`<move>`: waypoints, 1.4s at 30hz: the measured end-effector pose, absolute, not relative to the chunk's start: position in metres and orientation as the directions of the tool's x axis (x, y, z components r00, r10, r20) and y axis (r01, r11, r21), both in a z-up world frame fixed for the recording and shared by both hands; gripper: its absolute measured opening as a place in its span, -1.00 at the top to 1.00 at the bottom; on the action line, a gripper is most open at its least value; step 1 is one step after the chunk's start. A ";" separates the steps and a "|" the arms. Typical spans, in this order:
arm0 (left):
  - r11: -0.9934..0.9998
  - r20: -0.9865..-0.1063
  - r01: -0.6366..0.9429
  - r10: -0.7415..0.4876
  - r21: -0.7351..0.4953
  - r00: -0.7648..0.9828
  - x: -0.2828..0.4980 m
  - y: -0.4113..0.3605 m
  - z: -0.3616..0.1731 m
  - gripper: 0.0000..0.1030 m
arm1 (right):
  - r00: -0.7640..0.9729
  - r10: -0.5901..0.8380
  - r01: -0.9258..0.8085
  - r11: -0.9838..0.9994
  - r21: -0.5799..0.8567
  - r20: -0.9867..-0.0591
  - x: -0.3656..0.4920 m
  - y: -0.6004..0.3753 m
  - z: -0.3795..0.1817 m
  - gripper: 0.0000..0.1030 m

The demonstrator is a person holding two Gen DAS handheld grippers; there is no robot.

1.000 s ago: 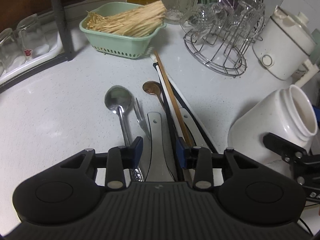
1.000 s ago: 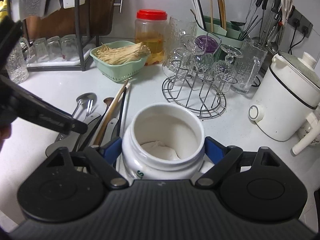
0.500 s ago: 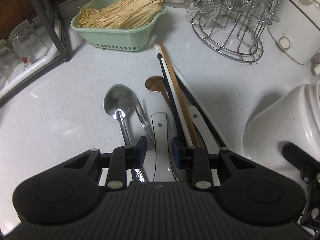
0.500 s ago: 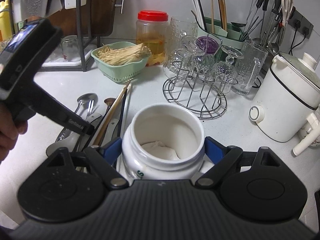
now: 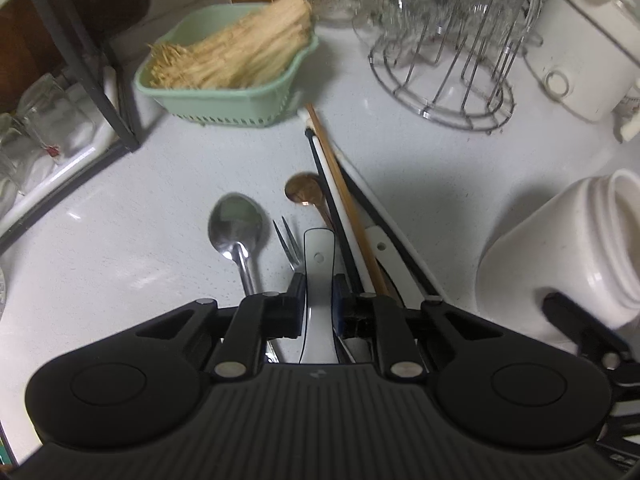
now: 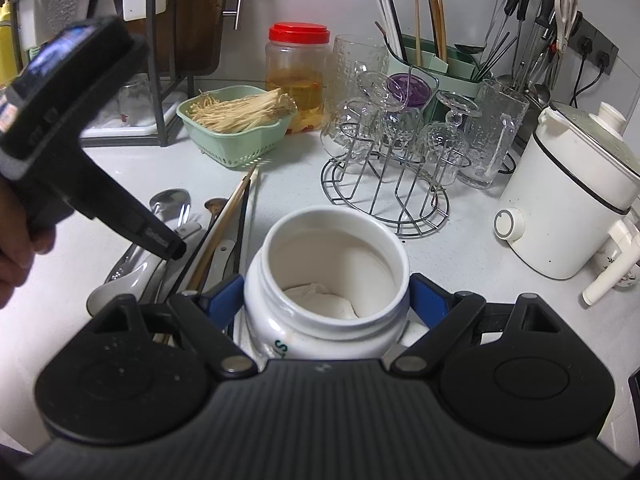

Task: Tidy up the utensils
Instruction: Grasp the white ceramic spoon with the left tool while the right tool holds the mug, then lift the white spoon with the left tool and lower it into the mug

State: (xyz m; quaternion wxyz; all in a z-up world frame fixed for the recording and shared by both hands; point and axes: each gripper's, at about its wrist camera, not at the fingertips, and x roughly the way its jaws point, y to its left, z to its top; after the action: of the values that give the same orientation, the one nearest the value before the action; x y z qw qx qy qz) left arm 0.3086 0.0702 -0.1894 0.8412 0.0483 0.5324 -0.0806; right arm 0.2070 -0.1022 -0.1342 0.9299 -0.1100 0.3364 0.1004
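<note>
Now left tool (image 5: 319, 294) pinching ceramic spoon (image 5: 319, 264) (crowded)

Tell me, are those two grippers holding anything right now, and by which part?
The left gripper pinches the white ceramic spoon by its handle. The right gripper clamps the white jar around its body, below the rim.

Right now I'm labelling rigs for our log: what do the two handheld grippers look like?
Both match: black ribbed bodies, round side discs, silver pivot screws, blue finger pads. The left gripper shows a small screen in the right wrist view. A bare hand holds it.
</note>
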 end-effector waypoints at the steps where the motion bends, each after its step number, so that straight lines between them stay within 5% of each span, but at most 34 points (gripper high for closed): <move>1: 0.983 -0.898 0.184 -0.086 -0.006 0.431 0.306 0.072 -0.185 0.68 | 0.756 0.111 -0.257 0.957 -0.137 -0.645 0.207 -0.102 -0.134 -0.76; 42: 0.948 -0.719 0.262 -0.309 -0.180 0.622 0.253 0.060 -0.085 0.68 | 0.772 0.079 -0.248 0.951 -0.184 -0.631 0.205 -0.095 -0.140 -0.78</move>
State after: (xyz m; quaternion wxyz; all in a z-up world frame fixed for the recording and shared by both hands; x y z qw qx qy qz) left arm 0.2532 0.0602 -0.0848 0.9002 -0.0290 0.4047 -0.1584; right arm 0.2047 -0.0945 -0.1396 0.9324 -0.1291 0.3260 0.0877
